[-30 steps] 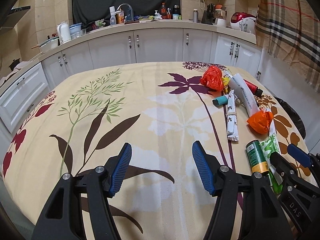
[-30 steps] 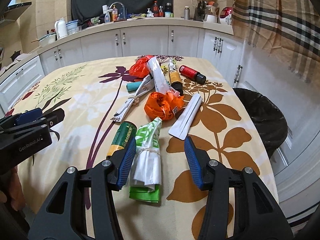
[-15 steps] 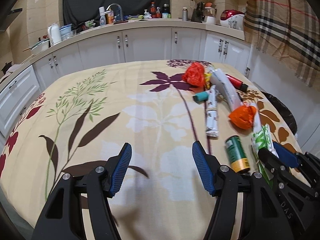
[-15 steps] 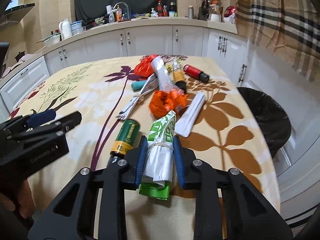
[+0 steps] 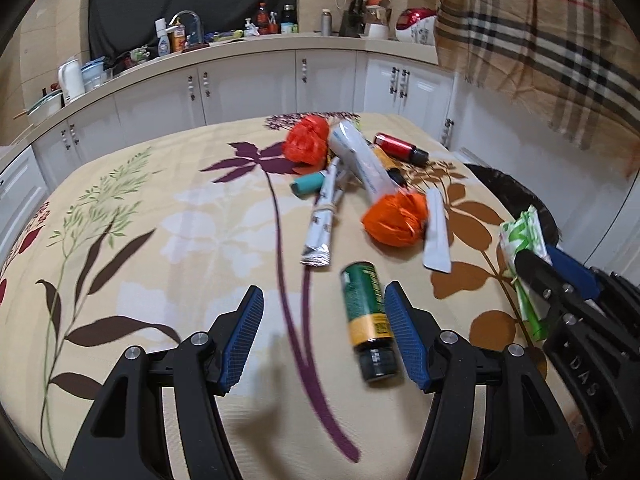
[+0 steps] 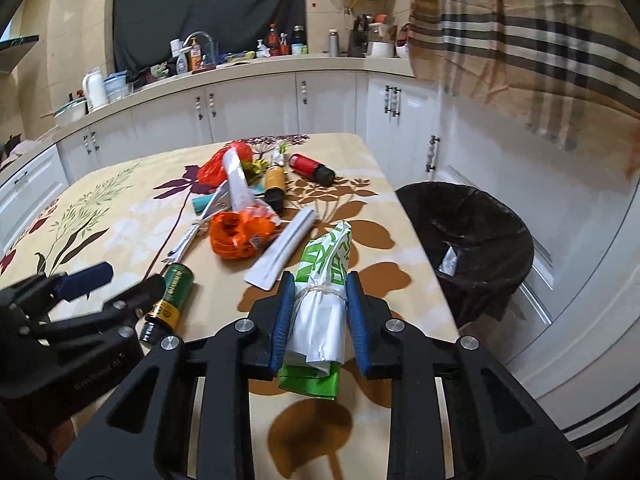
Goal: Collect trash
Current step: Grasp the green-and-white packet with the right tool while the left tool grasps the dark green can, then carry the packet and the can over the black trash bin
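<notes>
Our right gripper (image 6: 318, 320) is closed on a green-and-white bundle (image 6: 322, 300) tied with string, pads pressing both its sides. The bundle's long axis runs along the gripper's fingers, pointing away from us, its far end clear of the bench (image 6: 120, 216).

The black-lined bin (image 6: 466, 236) stands off the bench edge to the right of the held bundle, near and lower. We judge the coming move is a swing rightward over that rim.

Our left gripper (image 5: 322, 336) is about half open and holds nothing. A green bottle (image 5: 366, 322) lies flat on the bench inside its span, just beside the right finger; touching or not, we cannot tell. Its cap points toward us, long axis nearly in line with the fingers.

More trash lies beyond: orange bag (image 5: 394, 218), white tube (image 5: 360, 160), red bottle (image 5: 400, 147).
</notes>
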Motion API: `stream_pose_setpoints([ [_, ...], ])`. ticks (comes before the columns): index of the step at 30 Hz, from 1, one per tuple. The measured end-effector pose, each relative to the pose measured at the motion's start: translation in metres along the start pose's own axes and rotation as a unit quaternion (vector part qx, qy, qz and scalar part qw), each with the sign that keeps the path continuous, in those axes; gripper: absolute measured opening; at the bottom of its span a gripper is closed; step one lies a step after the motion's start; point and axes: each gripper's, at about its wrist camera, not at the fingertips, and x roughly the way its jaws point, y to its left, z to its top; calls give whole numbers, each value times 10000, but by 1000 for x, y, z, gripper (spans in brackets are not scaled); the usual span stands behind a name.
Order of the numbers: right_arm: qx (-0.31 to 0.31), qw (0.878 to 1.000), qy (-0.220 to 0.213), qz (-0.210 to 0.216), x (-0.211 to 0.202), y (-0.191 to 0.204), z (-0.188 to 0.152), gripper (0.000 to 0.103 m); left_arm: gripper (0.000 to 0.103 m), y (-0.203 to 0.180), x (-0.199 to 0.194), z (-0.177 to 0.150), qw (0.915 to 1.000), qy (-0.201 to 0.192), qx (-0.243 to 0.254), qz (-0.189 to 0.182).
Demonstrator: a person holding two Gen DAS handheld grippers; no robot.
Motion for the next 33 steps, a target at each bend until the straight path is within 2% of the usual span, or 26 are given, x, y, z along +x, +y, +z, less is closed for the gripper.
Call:
stream_pose_setpoints([
  [3, 71, 10000, -9, -5, 0, -6, -1, 26, 60, -6, 5, -2, 9999, 37, 77, 57],
  [6, 138, 9999, -6, 3, 0, -10, -4, 26, 48, -10, 9, -4, 9998, 81, 148, 75],
  [8, 161, 9999, 2, 9, 0, -11, -5, 26, 35, -11, 10, -6, 9998, 87, 172, 62],
  [10, 177, 9998, 4, 17, 0, -12, -5, 26, 28, -12, 11, -7, 9997, 109, 234, 31],
  [21, 141, 9999, -4, 17, 1, -12, -4, 26, 26, -14, -2, -3, 9995, -127, 275, -29],
  [28, 115, 9997, -168, -141, -2, -21, 14, 26, 26, -26, -12, 23, 9982, -427, 338, -235],
  [33, 174, 9985, -348, -394, 0, -44, 34, 26, 25, -46, -8, 50, 9961, -638, 466, -396],
])
